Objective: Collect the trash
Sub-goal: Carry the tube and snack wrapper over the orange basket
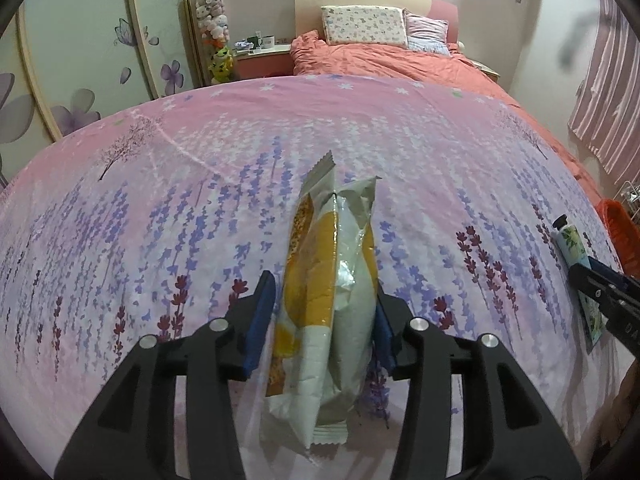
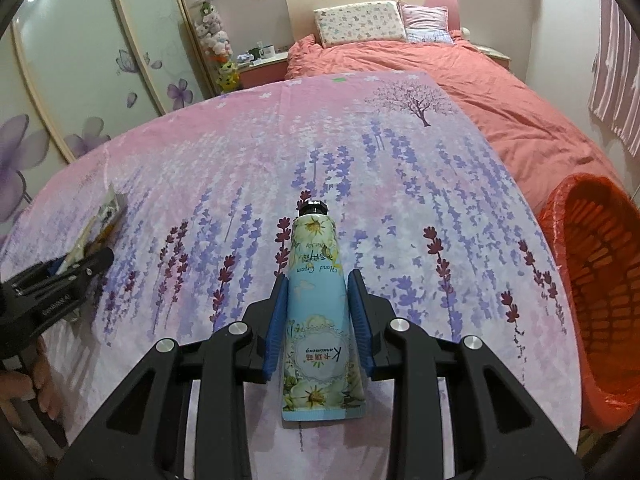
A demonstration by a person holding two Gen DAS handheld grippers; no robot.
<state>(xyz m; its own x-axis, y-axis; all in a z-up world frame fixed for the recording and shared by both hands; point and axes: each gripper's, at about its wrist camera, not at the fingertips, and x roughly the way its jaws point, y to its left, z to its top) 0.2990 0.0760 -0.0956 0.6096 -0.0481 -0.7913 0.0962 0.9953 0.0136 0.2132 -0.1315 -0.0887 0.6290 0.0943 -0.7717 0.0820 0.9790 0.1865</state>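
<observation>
Lavender-print bedding carries our trash on the bed. Our left gripper straddles a crumpled snack wrapper, its left pad clear of the wrapper, so no grip. Our right gripper clamps a hand cream tube. Beside the bed stands an orange basket.

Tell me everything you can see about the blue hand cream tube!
The hand cream tube is soft-looking plastic, blue with pale flowers and a black cap. It lies flat on the flowery bedspread, cap pointing away, crimped end nearest. The right gripper has its blue pads against both sides of it. An orange basket sits to its right.
</observation>
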